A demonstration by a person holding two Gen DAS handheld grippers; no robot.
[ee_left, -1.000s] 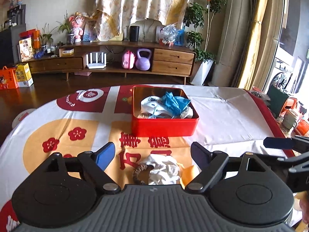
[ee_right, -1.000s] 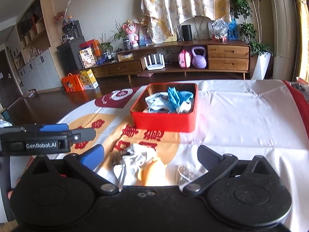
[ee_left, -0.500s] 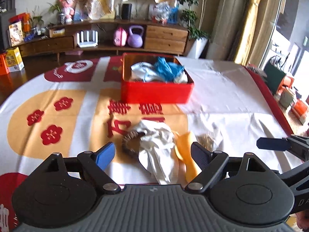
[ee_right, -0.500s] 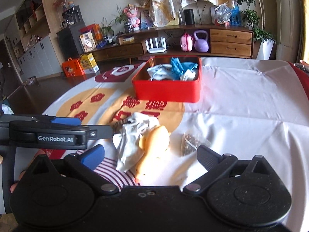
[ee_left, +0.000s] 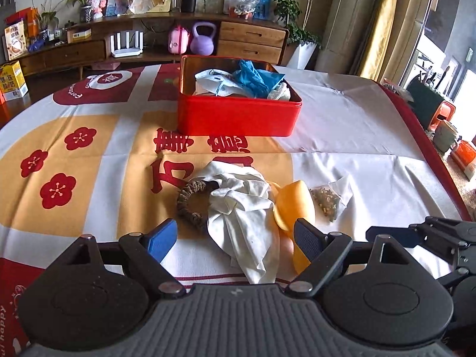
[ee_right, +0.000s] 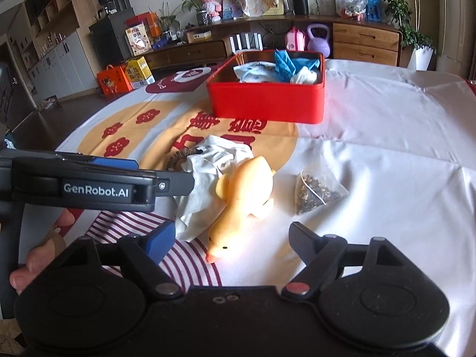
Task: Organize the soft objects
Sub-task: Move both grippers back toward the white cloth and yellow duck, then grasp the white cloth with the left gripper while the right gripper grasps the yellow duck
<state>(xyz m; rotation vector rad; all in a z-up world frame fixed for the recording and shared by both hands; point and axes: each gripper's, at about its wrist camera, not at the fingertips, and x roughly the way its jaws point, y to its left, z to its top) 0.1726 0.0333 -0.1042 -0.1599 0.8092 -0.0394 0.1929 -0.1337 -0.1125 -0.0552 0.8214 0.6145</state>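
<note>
A white cloth (ee_left: 244, 208) lies crumpled over a brown scrunchie (ee_left: 186, 205), with a yellow soft duck (ee_left: 297, 202) against its right side. My left gripper (ee_left: 235, 238) hangs open just above them, the cloth's near end between its fingers. In the right wrist view the duck (ee_right: 247, 190) points its beak at my right gripper (ee_right: 230, 239), whose jaws are closing around the duck's head without touching it. A clear sachet of dried bits (ee_right: 315, 190) lies to the right. Behind stands the red tin (ee_left: 238, 116), holding a blue glove and white masks.
A printed tablecloth (ee_left: 357, 136) covers the table; its red border marks the right edge. A person's hand (ee_right: 38, 264) holds the left gripper's handle (ee_right: 98, 184) at the left of the right wrist view. A wooden sideboard (ee_left: 253, 35) stands across the room.
Both grippers have sunk and tipped down toward the pile, which now sits close between their fingers. The right gripper's fingers have drawn in a little. Nothing on the table has moved.
</note>
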